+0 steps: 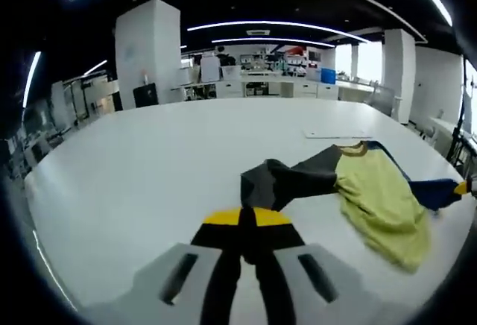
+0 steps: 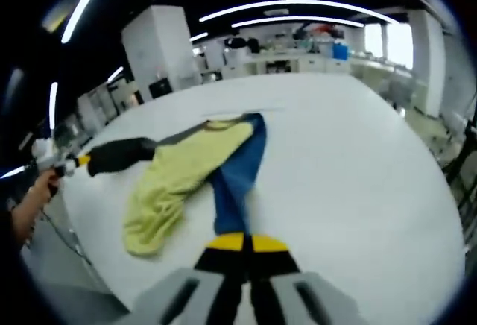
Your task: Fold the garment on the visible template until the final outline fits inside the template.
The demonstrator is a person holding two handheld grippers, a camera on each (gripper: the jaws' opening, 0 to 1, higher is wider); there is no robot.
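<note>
A garment lies on the white table [image 1: 149, 176]. It has a yellow-green body [image 1: 380, 198], one dark grey sleeve [image 1: 287, 180] and one blue sleeve [image 1: 432, 191], both with yellow cuffs. My left gripper [image 1: 248, 224] is shut on the yellow cuff of the dark grey sleeve, which stretches away to the body. In the right gripper view, my right gripper [image 2: 246, 250] is shut on the yellow cuff of the blue sleeve [image 2: 238, 172]. The yellow-green body [image 2: 179, 176] is bunched to its left. A hand [image 2: 30, 209] holds the left gripper [image 2: 54, 162] at the dark sleeve's [image 2: 123, 153] end.
A thin flat white sheet [image 1: 335, 133] lies on the table just behind the garment's collar. The table edge [image 2: 82, 250] runs close by the hand. A white pillar [image 1: 147, 53] and desks stand beyond the far edge. A chair [image 1: 381, 100] is at the right.
</note>
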